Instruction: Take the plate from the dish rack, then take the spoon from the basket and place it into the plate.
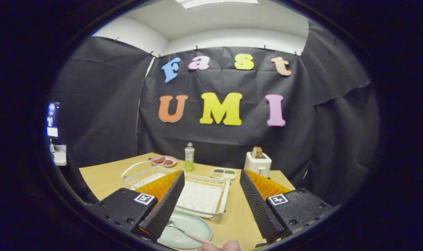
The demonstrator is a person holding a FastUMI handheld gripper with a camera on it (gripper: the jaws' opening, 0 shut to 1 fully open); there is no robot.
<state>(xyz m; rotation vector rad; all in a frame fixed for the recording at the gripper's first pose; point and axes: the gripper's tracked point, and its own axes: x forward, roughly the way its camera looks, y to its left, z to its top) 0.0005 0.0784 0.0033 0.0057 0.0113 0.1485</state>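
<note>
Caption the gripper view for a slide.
Open tongs hover above the table; the spoon lies in the plate before the dish rack.

The tool [211,195] hangs with fingers spread wide and empty above the pale green round plate [190,232], where a pink-handled metal spoon [189,233] lies, near the white wire dish rack [201,198].

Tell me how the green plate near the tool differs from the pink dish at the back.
The green plate is plain and round, lying between the open tool's fingers; the pink dish is divided into compartments and sits beyond the dish rack. The green plate holds a spoon; the pink dish holds brownish food. Both rest flat on the wooden table.
</note>
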